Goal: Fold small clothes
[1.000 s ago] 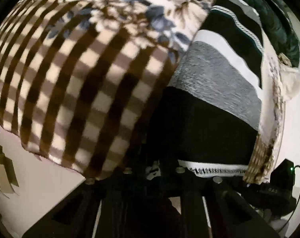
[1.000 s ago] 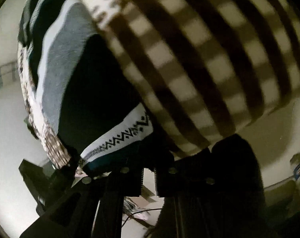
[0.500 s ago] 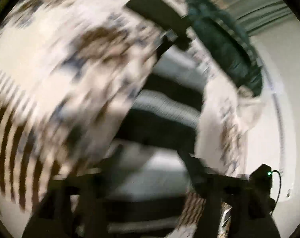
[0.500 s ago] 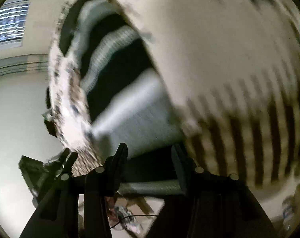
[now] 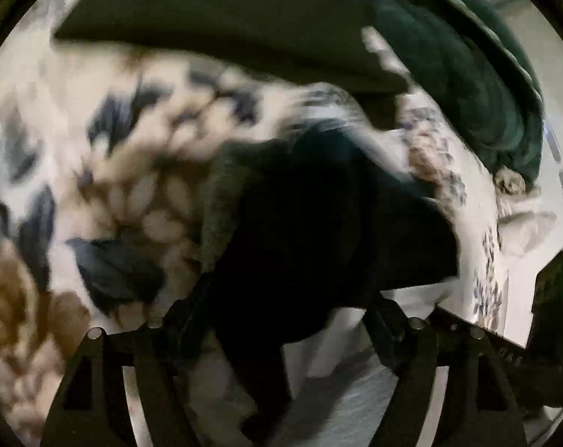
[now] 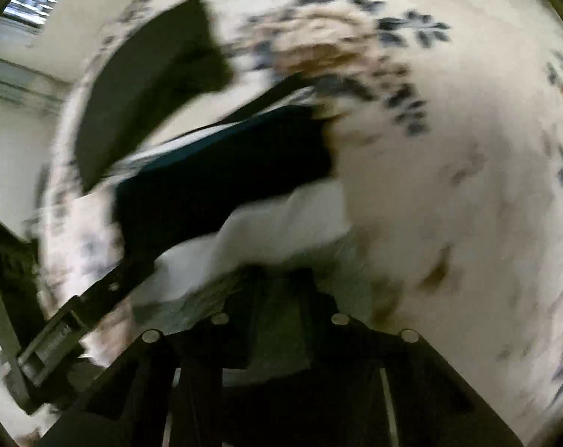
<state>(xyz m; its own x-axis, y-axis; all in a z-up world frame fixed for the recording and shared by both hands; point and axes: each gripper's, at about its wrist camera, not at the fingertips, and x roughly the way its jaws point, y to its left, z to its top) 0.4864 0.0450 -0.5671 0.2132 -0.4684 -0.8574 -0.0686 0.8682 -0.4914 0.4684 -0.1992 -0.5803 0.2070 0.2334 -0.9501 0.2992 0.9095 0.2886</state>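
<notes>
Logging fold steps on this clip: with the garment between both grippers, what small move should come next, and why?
Probably lay the held edge down on the floral blanket and let go. The dark garment sits between the left gripper's fingers and reaches into the right gripper, bunched rather than flat. Both views are blurred, so the grip itself is uncertain.

The fingertips of the left gripper (image 5: 281, 320) are being hidden by the dark garment (image 5: 318, 216); the floral blanket (image 6: 449, 186) is being blurred throughout.
</notes>
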